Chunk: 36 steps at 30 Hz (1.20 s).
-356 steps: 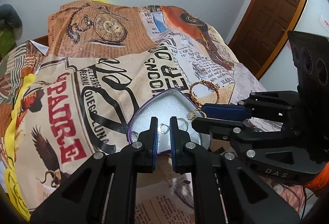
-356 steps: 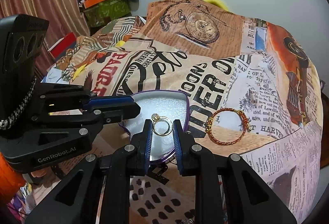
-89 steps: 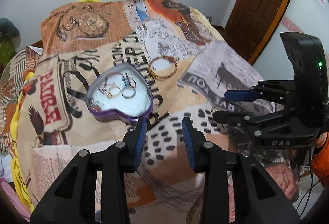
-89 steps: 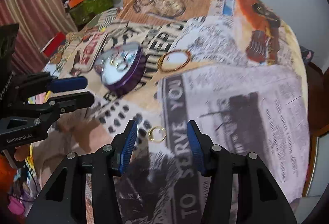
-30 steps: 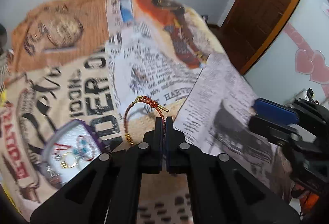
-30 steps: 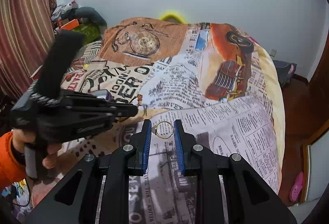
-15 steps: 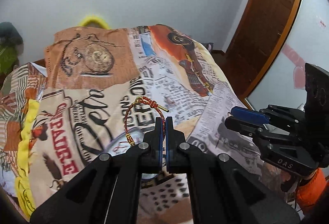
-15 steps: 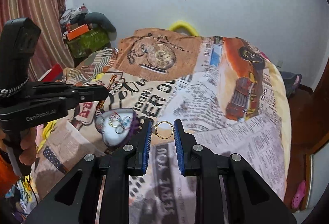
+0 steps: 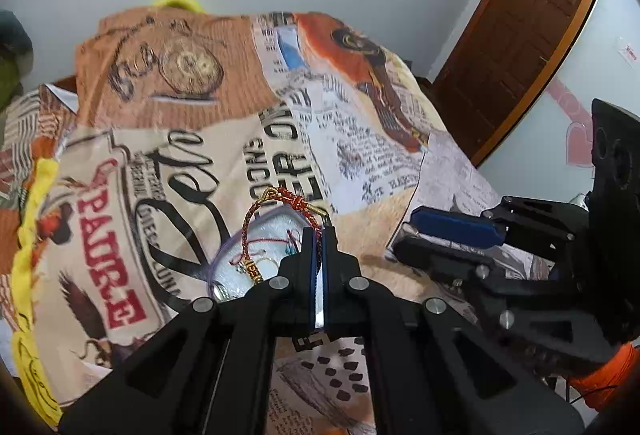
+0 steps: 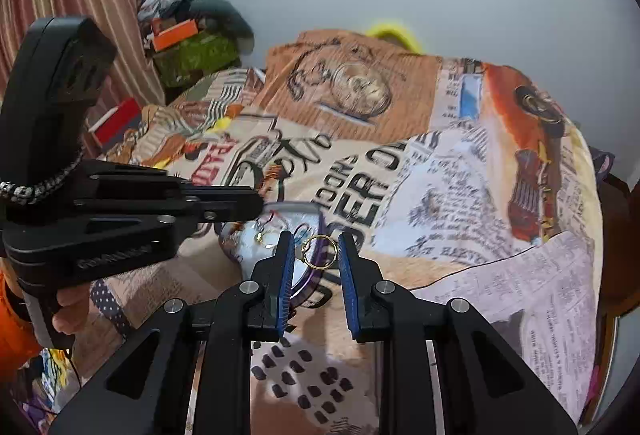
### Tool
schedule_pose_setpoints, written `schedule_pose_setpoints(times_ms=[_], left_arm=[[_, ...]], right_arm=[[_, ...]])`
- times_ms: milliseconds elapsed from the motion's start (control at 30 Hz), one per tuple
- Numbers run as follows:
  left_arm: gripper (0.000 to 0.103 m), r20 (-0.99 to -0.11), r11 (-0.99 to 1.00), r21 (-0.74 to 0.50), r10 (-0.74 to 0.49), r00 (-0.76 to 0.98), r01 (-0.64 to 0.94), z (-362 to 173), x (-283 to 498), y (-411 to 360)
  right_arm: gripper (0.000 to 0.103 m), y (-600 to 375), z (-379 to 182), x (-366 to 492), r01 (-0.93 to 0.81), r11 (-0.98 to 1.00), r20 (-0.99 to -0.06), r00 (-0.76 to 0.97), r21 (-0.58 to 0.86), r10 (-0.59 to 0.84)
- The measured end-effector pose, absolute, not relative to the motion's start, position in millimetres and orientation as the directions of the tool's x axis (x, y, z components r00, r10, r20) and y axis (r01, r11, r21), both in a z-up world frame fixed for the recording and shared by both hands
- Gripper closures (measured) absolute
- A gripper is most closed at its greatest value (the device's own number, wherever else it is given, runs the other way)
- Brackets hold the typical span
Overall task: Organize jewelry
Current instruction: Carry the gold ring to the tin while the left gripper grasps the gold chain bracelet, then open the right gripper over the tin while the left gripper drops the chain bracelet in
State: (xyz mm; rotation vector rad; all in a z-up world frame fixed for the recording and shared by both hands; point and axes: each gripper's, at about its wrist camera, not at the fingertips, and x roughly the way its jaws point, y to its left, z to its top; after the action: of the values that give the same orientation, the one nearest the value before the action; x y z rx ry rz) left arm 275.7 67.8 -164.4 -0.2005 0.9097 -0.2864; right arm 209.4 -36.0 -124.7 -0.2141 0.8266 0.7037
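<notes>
Both hand-held grippers [image 9: 318,235] [image 10: 314,249] descended: one bracelet [image 9: 280,223], one ring [image 10: 318,252].

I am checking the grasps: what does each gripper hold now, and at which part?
The left gripper pinches the red bracelet on its right side cord. The right gripper holds the gold ring across its band.

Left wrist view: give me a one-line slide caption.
Left gripper shut on a red braided bracelet, held above the heart-shaped jewelry box on the printed bedspread.
</notes>
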Motion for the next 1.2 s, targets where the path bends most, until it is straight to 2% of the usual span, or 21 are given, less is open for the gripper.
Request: schedule_pose_setpoints(times_ms=[167,400,633,967,1200], left_arm=[[0.103,-0.75,0.924,-0.349,-0.375,0.545,0.157,-181.2,278.6,73.0],[0.102,-0.738,0.92,-0.361,-0.383,0.555,0.155,-179.6,276.3,81.1],[0.102,-0.751,0.961,-0.255,-0.266,0.604,0.106,-175.2,265.9,96.4],[0.1,-0.763,0.979,-0.191,-0.19,0.618,0.066,-178.1,252.1,116.2],[0.081,-0.755,0.986,-0.165,-0.144,0.64,0.028,-174.7,241.8,123.0]], right_arm=[[0.083,-25.8,-136.8,207.8,-0.672,0.736,-0.758,0.438,0.081,0.483],[0.083,-16.8,-146.9,206.1,-0.684,0.723,-0.774,0.407,0.094,0.485],[0.083,-1.6,-152.5,207.1,-0.704,0.707,-0.789,0.393,0.072,0.472],[0.083,13.8,-164.1,212.6,-0.715,0.696,-0.812,0.369,0.063,0.452],[0.083,18.4,-166.3,213.5,-0.71,0.704,-0.827,0.376,0.034,0.419]])
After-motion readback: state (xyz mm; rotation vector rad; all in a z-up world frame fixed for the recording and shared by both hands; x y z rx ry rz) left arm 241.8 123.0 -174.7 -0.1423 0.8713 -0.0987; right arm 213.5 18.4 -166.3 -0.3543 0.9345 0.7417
